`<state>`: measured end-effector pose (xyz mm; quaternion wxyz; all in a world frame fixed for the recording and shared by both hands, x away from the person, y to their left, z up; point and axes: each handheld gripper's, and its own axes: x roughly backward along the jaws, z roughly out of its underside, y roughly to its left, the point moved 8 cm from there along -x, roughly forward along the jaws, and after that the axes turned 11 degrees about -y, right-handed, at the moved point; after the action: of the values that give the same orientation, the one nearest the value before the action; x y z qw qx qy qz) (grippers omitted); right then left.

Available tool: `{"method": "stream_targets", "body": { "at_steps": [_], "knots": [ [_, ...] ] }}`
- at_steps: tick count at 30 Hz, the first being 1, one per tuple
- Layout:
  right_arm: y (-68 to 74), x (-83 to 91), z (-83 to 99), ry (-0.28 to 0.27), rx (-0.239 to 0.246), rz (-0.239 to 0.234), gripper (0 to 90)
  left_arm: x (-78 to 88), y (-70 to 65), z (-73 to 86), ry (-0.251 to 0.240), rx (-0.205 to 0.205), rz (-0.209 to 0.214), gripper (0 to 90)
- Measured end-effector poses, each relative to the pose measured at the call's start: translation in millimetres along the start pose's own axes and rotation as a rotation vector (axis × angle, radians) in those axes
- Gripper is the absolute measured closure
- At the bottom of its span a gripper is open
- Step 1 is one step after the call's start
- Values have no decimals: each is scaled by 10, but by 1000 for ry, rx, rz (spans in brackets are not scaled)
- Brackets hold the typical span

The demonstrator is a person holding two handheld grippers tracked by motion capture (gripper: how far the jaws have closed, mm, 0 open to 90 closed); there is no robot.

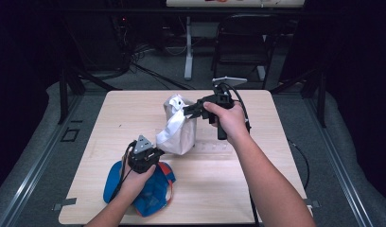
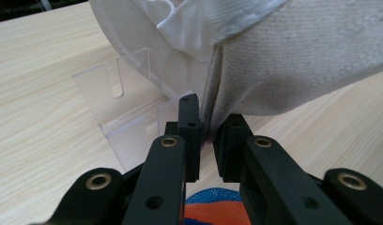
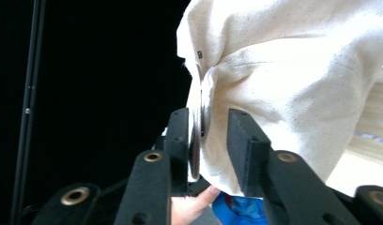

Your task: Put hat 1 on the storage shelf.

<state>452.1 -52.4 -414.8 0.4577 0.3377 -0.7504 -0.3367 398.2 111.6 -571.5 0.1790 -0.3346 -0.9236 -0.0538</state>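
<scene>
A cream canvas bag (image 1: pixel 185 135) stands draped over a clear acrylic stand (image 2: pixel 118 123) at the middle of the wooden table (image 1: pixel 267 194). Its white strap (image 1: pixel 171 128) hangs down the front. My left gripper (image 1: pixel 159 152) is low at the bag's near left corner, shut on a fold of the cloth (image 2: pixel 236 89). My right gripper (image 1: pixel 185 109) reaches in from the right at the bag's top edge. In the right gripper view its jaws stand apart around a fold of cream cloth (image 3: pixel 274 93), and the pads do not press it.
A blue and orange bag (image 1: pixel 155 194) lies flat under my left hand near the table's front left edge. Beyond the far edge are a table leg (image 1: pixel 188 52), a dark chair (image 1: pixel 243 42) and cables on the floor.
</scene>
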Motion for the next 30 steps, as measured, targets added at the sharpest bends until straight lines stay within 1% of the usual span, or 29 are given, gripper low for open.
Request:
{"method": "stream_targets", "body": {
  "at_steps": [1, 3, 4, 6, 7, 8, 11, 13, 14, 15, 18, 19, 20, 23, 24, 25, 26, 28, 29, 30],
  "knots": [
    [-1, 9, -2, -16, -3, -1, 672, 1, -1, 0, 3, -10, -5, 826],
    [-20, 53, 15, -23, 17, 1, 652, 4, -10, -2, 4, -22, -10, 821],
    [-30, 82, 26, -31, 30, 1, 637, 8, -18, -2, 6, -29, -9, 814],
    [-63, 149, 41, -66, 63, 18, 624, 24, -27, -12, 3, -49, -14, 771],
    [-78, 190, 58, -72, 73, 16, 615, 24, -27, -12, 3, -49, -14, 745],
    [-102, 231, 74, -84, 86, 20, 603, 56, -42, -39, -16, -46, -14, 715],
    [-186, 373, 142, -126, 126, 37, 579, 102, -48, -54, -26, -43, -17, 647],
    [-262, 479, 214, -142, 152, 46, 572, 202, -58, -51, -31, -44, -3, 602],
    [-262, 479, 214, -142, 152, 46, 572, 202, -58, -51, -31, -44, -3, 582],
    [-298, 527, 254, -157, 161, 45, 567, 258, -56, -41, -31, -49, 3, 582],
    [-467, 682, 413, -186, 201, 61, 555, 400, -23, -7, -35, -50, 3, 537],
    [-534, 716, 477, -193, 214, 78, 554, 433, -11, 0, -40, -41, 4, 528],
    [-671, 756, 604, -203, 252, 109, 545, 530, 34, 21, -40, -25, 1, 515],
    [-929, 791, 825, -237, 307, 172, 536, 672, 127, 56, -30, -15, -9, 503],
    [-929, 791, 825, -237, 307, 172, 536, 672, 127, 56, -30, -15, -9, 501],
    [-1099, 789, 985, -233, 346, 210, 528, 756, 203, 91, -10, -11, -23, 497],
    [-1175, 784, 1055, -244, 351, 223, 528, 789, 246, 109, -11, -7, -38, 496],
    [-1317, 772, 1185, -260, 348, 239, 528, 861, 325, 163, 7, 6, -52, 490],
    [-1317, 772, 1185, -260, 348, 239, 528, 861, 325, 163, 7, 6, -52, 490],
    [-1374, 764, 1240, -265, 348, 243, 528, 895, 366, 191, 11, 11, -62, 490]
  ]
}}
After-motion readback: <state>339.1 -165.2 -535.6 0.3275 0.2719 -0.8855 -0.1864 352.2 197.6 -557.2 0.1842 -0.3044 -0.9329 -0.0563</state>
